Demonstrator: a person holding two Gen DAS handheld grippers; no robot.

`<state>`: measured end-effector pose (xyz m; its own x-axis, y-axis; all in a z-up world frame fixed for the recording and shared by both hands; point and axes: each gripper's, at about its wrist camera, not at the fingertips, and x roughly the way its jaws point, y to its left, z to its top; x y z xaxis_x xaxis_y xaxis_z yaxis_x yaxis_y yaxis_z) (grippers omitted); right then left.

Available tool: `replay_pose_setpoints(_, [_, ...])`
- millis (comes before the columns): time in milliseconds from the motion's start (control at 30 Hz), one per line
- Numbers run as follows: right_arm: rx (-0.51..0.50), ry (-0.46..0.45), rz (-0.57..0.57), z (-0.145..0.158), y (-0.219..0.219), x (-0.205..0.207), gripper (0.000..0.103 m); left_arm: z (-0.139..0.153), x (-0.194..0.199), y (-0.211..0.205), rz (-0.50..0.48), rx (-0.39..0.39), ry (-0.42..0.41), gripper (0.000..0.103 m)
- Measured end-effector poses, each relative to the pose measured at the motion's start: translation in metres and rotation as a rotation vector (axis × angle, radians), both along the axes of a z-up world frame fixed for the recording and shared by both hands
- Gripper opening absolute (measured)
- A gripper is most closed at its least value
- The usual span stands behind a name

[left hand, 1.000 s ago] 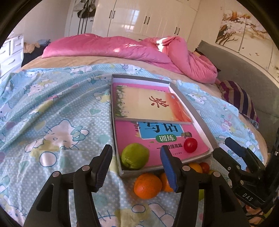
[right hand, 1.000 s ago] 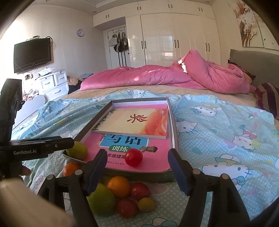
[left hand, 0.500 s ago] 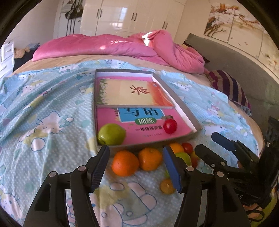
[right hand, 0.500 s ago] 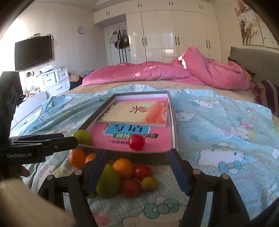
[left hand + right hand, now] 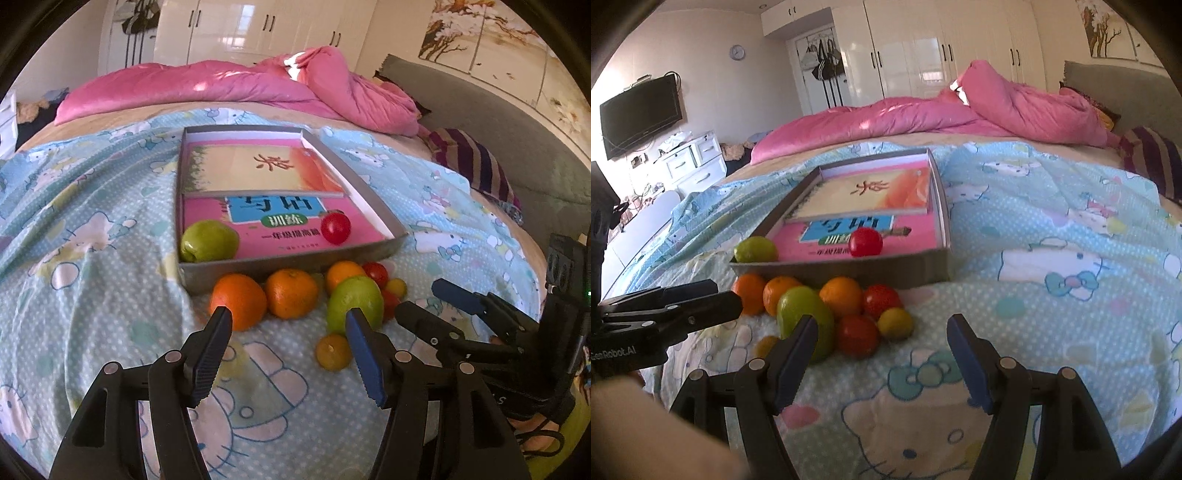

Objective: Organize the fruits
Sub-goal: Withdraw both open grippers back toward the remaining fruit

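A grey shallow box (image 5: 295,260) (image 5: 916,267) lies on the bed with two books inside. In it sit a green fruit (image 5: 208,242) (image 5: 755,250) and a red tomato (image 5: 335,228) (image 5: 865,242). In front of the box lies a pile of fruit: oranges (image 5: 238,301) (image 5: 841,295), a green fruit (image 5: 354,302) (image 5: 805,319), red tomatoes (image 5: 857,335) and small yellow fruits (image 5: 333,351) (image 5: 895,323). My left gripper (image 5: 288,350) is open and empty, just short of the pile. My right gripper (image 5: 881,356) is open and empty, right of the pile.
The bed is covered by a light blue cartoon-print sheet (image 5: 92,236). A pink duvet (image 5: 229,88) is heaped at the far side. A striped pillow (image 5: 476,166) lies at the right. A TV (image 5: 641,114) and white drawers (image 5: 690,162) stand at the left.
Both grippers have pulled back from the box, so the whole fruit pile in front of it now shows. Both stay open and empty.
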<state>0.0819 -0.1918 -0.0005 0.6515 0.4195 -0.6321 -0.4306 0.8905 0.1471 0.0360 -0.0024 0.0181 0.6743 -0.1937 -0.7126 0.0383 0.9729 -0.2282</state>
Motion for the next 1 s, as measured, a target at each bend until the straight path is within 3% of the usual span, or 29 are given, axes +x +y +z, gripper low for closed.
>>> replay_pose_setpoints(167, [-0.028, 0.014, 0.023, -0.005, 0.005, -0.004, 0.069, -0.005, -0.003, -0.006, -0.024, 0.000, 0.023, 0.065])
replay_pose_setpoints(300, [-0.044, 0.023, 0.060, -0.008, 0.010, -0.006, 0.049, -0.009, -0.002, -0.009, -0.038, 0.004, 0.039, 0.065])
replay_pose_setpoints(400, [-0.050, 0.051, 0.082, -0.014, 0.012, -0.006, 0.039, -0.012, -0.001, -0.012, -0.049, 0.006, 0.051, 0.065])
replay_pose_setpoints(833, [-0.038, 0.070, 0.108, -0.021, 0.014, 0.009, 0.032, -0.027, 0.005, -0.024, -0.114, -0.007, 0.098, 0.065])
replay_pose_setpoints(1000, [-0.066, 0.054, 0.130, -0.022, 0.021, 0.014, 0.032, -0.029, 0.008, -0.025, -0.123, -0.011, 0.099, 0.056])
